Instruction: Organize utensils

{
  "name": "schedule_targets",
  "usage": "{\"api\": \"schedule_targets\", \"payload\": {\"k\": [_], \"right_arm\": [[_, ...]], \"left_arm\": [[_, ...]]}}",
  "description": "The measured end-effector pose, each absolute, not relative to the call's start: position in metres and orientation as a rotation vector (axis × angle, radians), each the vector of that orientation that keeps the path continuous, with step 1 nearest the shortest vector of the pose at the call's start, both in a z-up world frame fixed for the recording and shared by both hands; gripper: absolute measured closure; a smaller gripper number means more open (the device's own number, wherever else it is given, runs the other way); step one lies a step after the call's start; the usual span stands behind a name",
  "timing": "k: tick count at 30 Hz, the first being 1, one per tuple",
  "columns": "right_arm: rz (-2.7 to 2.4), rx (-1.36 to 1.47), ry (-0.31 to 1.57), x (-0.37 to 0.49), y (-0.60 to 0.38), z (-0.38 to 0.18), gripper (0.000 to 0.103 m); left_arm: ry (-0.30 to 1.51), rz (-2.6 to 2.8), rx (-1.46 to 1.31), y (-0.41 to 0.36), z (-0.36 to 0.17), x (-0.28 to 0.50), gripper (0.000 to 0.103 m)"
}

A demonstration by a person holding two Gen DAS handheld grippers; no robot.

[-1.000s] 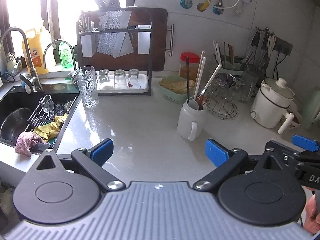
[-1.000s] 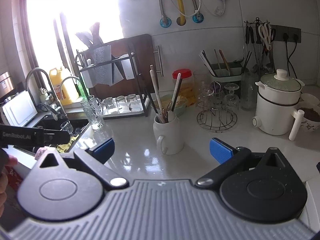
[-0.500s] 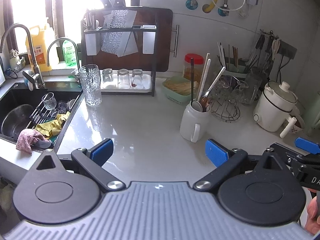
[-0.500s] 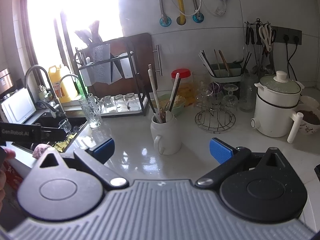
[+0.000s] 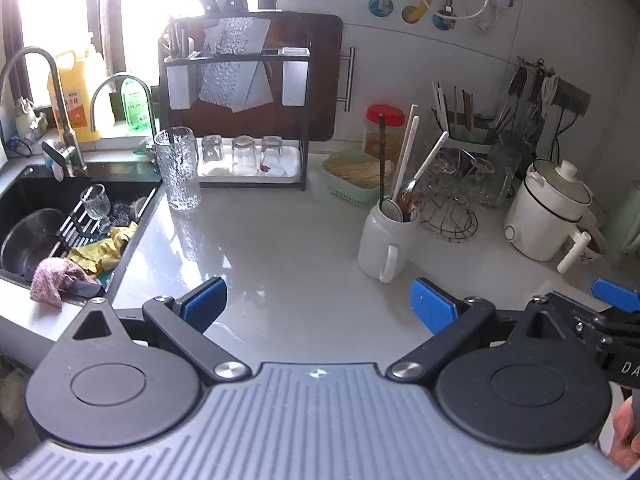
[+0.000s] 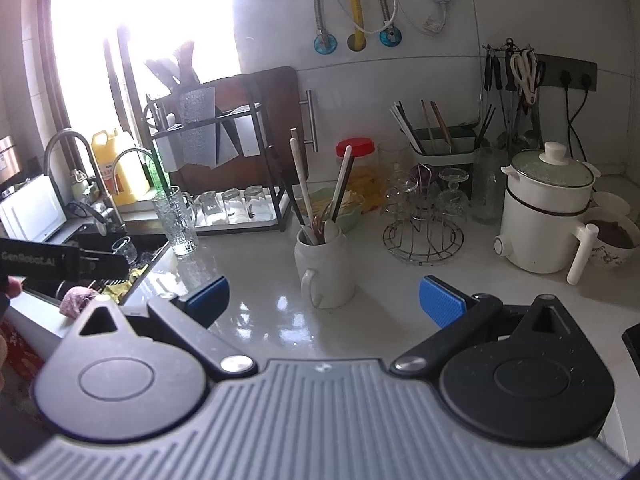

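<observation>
On the counter (image 5: 280, 248), the white mug (image 5: 382, 240) holds upright utensils (image 5: 404, 168). Left gripper (image 5: 318, 300) and right gripper (image 6: 324, 296) both gape empty. Scene fits sorting pending or complete alike.

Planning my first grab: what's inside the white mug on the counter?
The white mug holds several upright utensils: two long white handles, a dark chopstick-like stick, a white spoon bowl and something brownish. Their lower ends and the mug's bottom are hidden by its wall.
</observation>
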State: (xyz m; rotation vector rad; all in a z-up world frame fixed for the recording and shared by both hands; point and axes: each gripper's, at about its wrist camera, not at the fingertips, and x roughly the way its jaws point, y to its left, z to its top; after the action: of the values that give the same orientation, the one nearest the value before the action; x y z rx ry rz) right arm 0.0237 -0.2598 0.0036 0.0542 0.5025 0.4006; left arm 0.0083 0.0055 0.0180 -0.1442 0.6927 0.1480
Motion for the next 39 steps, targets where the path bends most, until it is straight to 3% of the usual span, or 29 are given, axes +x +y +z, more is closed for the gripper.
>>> {"api": "schedule_targets", "payload": {"k": [39], "right_arm": [[0.383, 0.063, 0.516, 0.035, -0.254, 0.001, 0.0]], "left_arm": [[0.746, 0.132, -0.128, 0.004, 0.008, 0.019, 0.003]]}}
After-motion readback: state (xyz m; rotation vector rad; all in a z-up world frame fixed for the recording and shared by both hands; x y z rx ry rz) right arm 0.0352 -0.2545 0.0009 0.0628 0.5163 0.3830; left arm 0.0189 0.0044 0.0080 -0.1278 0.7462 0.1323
